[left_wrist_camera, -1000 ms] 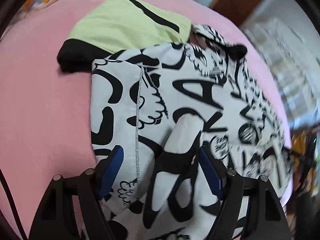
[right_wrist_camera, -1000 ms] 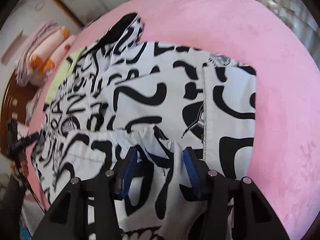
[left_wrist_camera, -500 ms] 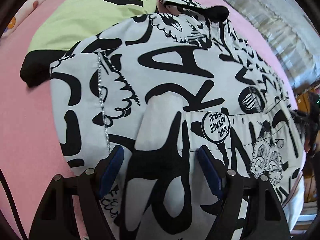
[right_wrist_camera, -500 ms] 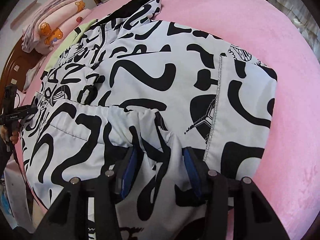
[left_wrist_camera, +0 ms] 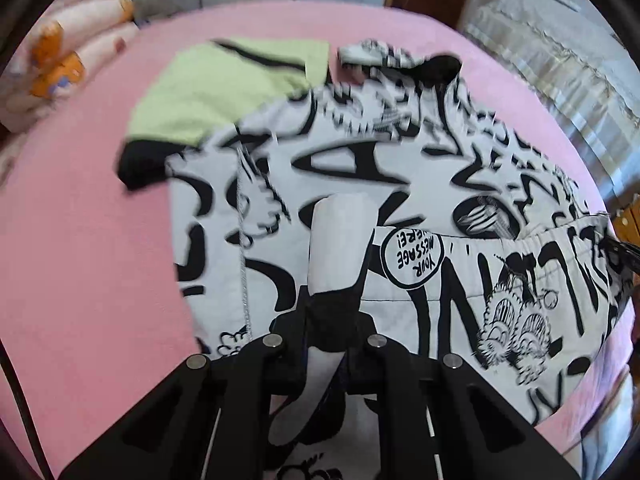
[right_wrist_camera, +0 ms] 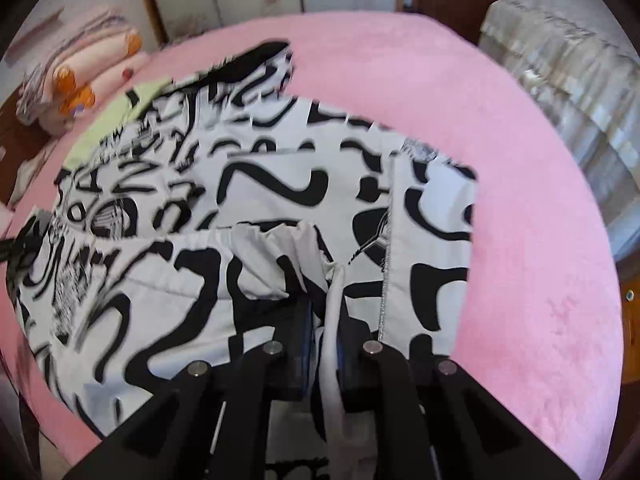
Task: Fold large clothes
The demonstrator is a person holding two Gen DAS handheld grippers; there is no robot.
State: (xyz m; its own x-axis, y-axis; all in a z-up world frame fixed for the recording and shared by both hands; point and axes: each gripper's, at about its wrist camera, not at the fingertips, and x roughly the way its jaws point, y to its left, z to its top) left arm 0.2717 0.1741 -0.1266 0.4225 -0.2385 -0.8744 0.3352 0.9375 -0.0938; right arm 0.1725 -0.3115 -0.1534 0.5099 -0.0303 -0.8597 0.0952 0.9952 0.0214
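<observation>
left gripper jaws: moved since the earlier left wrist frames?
Yes. The left gripper has just closed: its jaws, wide apart earlier, now pinch a fold of the printed garment. More of the pink bed cover and far wall shows, suggesting it lifted.

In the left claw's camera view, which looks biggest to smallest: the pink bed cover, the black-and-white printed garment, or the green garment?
1. pink bed cover
2. black-and-white printed garment, though nearness to the camera enlarges it
3. green garment, partly hidden beneath the printed one

Matt printed cloth garment, fuzzy pink bedspread
</observation>
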